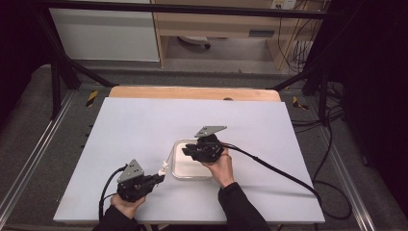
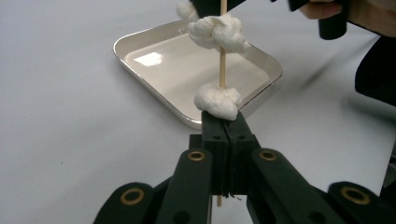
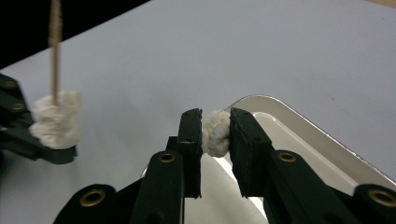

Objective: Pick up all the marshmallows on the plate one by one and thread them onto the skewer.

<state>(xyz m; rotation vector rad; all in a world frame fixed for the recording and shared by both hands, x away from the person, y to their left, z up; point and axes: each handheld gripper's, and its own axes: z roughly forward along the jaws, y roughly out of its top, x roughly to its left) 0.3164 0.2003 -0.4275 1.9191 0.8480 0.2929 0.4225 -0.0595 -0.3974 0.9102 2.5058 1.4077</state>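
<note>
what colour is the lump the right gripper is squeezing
White, a fluffy lump pinched in the right gripper; clearest in the right gripper view.

The high view looks forward and down from above the person's side, far enough back to take in the whole white-topped table (image 1: 144, 125) and the floor around it. The left gripper view sits close behind its own black jaws, facing across the tabletop toward the shallow cream rounded-square tray (image 2: 140, 42). The right gripper view, equally close, looks down over that tray's rim (image 3: 299, 116). All three views share the tray and the surrounding tabletop.
</note>
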